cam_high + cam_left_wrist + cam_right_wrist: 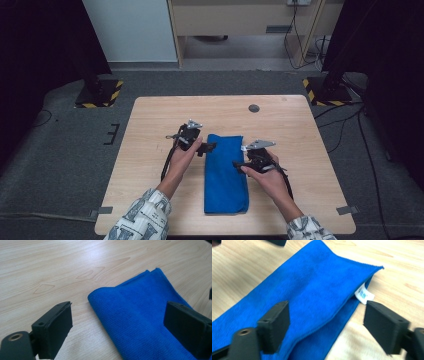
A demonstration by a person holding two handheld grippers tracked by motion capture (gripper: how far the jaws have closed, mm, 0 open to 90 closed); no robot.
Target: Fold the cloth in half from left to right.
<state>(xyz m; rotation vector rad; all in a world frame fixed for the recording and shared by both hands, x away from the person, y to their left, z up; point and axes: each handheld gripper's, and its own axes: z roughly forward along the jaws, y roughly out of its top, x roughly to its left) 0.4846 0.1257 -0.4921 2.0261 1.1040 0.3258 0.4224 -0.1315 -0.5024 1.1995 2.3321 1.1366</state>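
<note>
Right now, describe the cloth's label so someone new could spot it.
Start at the wooden table, then find the folded blue cloth lying lengthwise in its middle. At the cloth's open edge, in the right gripper view, a small white tag with blue print pokes out between the layers; it's the one white bit on the blue fabric.

High view: overhead, facing forward-down, far off, whole worktop (150,115). Both gripper views: low, close, looking along their jaws; both share the blue cloth (140,315).
</note>
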